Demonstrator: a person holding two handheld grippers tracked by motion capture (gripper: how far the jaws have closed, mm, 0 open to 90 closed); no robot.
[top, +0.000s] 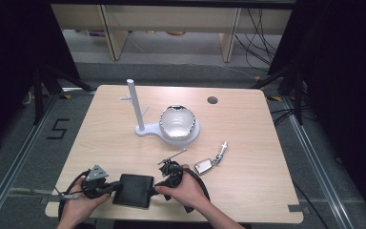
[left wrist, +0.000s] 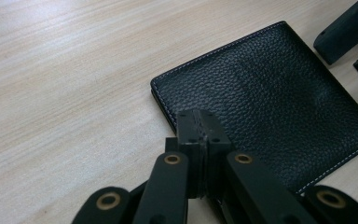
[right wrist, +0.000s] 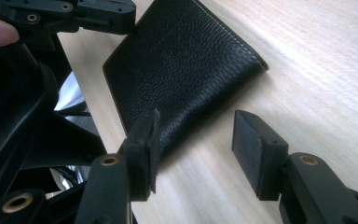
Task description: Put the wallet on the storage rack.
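A black leather wallet (top: 133,190) (left wrist: 270,102) (right wrist: 182,70) lies flat near the table's front edge. My left gripper (top: 113,188) (left wrist: 198,126) is shut, with its tips over the wallet's left edge and nothing visible between them. My right gripper (top: 156,187) (right wrist: 196,135) is open at the wallet's right side; one finger (right wrist: 144,149) sits over the wallet's edge and the other is above bare table. The right gripper's jaws also appear in the left gripper view at top right. The left gripper (right wrist: 98,14) reaches the wallet's far corner in the right gripper view.
A white stand (top: 138,107) with a shiny bowl (top: 176,121) on its base stands mid-table. A car key fob (top: 204,165), a metal key piece (top: 221,151) and a thin metal tool (top: 173,156) lie right of the wallet. A cable hole (top: 212,100) is at the back.
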